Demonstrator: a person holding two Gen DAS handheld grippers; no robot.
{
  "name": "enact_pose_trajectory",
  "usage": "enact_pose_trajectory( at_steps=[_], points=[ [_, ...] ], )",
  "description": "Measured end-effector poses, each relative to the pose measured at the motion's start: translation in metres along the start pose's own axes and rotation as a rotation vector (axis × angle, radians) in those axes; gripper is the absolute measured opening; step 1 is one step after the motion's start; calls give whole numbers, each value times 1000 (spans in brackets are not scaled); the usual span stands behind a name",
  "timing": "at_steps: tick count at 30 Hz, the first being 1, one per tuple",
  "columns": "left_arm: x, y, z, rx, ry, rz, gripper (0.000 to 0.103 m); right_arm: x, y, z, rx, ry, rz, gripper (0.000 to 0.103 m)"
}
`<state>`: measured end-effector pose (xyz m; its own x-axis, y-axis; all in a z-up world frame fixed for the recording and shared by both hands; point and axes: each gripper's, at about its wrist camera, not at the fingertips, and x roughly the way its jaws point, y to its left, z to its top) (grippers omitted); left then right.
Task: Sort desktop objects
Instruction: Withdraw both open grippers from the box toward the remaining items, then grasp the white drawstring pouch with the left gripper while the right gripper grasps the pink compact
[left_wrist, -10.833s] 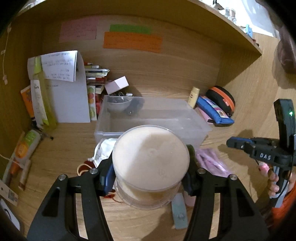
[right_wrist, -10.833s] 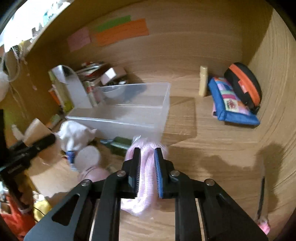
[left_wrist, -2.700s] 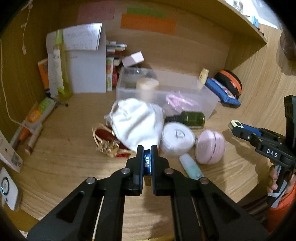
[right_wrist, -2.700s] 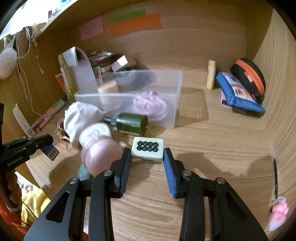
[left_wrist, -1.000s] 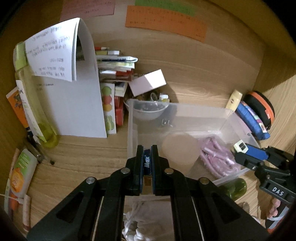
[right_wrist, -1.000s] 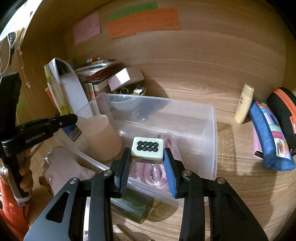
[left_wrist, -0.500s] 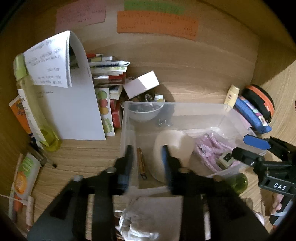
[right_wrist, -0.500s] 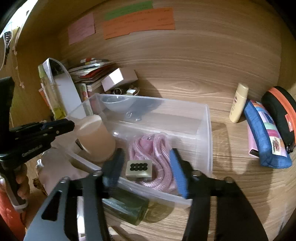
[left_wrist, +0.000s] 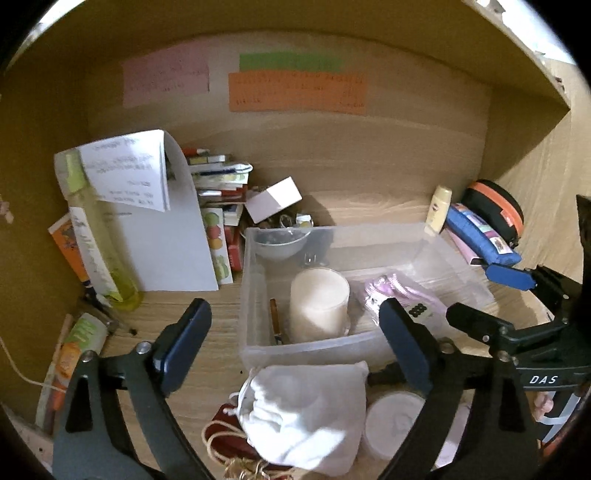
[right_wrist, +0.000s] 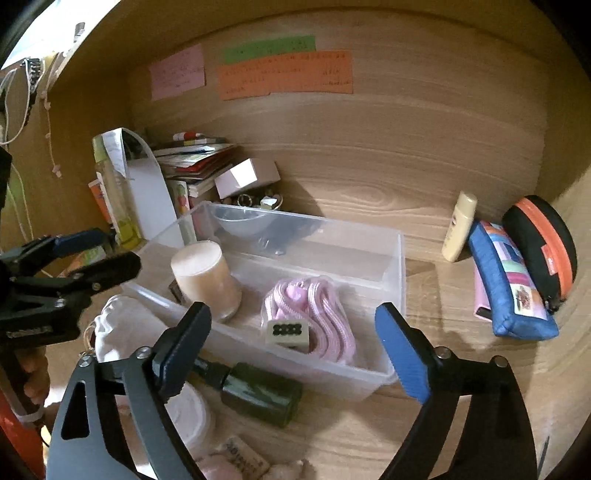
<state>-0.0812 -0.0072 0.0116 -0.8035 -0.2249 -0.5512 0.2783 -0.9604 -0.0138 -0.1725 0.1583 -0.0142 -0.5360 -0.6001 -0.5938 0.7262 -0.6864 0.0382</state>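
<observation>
A clear plastic bin (left_wrist: 255, 291) (right_wrist: 391, 266) stands on the wooden desk. In it are a cream round tub (left_wrist: 319, 302) (right_wrist: 205, 284), a pink rope bundle (right_wrist: 317, 310) (left_wrist: 397, 291), a white tile with black dots (right_wrist: 286, 332) (left_wrist: 417, 310) and a small thin brown item (left_wrist: 274, 319). My left gripper (left_wrist: 295, 343) is open and empty above the bin's near left wall. My right gripper (right_wrist: 295, 349) is open and empty above the bin's front wall, over the tile. A white drawstring pouch (left_wrist: 306, 410) (right_wrist: 118, 332), a white round jar (left_wrist: 391, 421) (right_wrist: 192, 417) and a dark green bottle (right_wrist: 258, 393) lie in front of the bin.
Folded white paper (left_wrist: 162, 236), a yellow-green bottle (left_wrist: 96, 251), stacked booklets (left_wrist: 218, 177) and a small white box (left_wrist: 273, 199) stand at the back left. A cream tube (right_wrist: 458, 229), a blue pencil case (right_wrist: 509, 288) and a black-orange case (right_wrist: 543, 243) lie right of the bin.
Both grippers opened. The small brown item left my left gripper and the dotted tile left my right gripper; both now lie in the bin. Both grippers have drawn back a little.
</observation>
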Motion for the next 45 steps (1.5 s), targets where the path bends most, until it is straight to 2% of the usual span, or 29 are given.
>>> enact_pose_trajectory(
  at_steps=[6,10,14,19,28,31,36,37,43,45],
  points=[
    [-24,12,-10,-37,0,16,96,-22,-1,-13,-4,3,-23,91],
    [-37,25,-24,-60,13,58,98,-38,0,-26,-3,4,-24,92],
    [-42,37,-39,-86,52,86,98,-47,8,-44,-8,25,-5,96],
    [-44,47,-64,-115,111,102,98,-49,21,-65,-19,59,36,96],
    [-29,39,-92,-142,204,33,98,-30,34,-86,33,139,122,96],
    [-22,30,-90,-124,215,4,98,-22,33,-92,52,156,129,94],
    [-6,15,-81,-83,231,-30,98,-15,24,-98,113,185,190,63],
    [0,13,-79,-77,239,-35,98,-15,22,-98,119,183,192,61],
    [30,4,-67,-43,286,-45,98,-22,18,-100,106,164,163,61],
    [39,4,-67,-46,303,-52,101,-25,16,-99,102,158,162,60]
  ],
)
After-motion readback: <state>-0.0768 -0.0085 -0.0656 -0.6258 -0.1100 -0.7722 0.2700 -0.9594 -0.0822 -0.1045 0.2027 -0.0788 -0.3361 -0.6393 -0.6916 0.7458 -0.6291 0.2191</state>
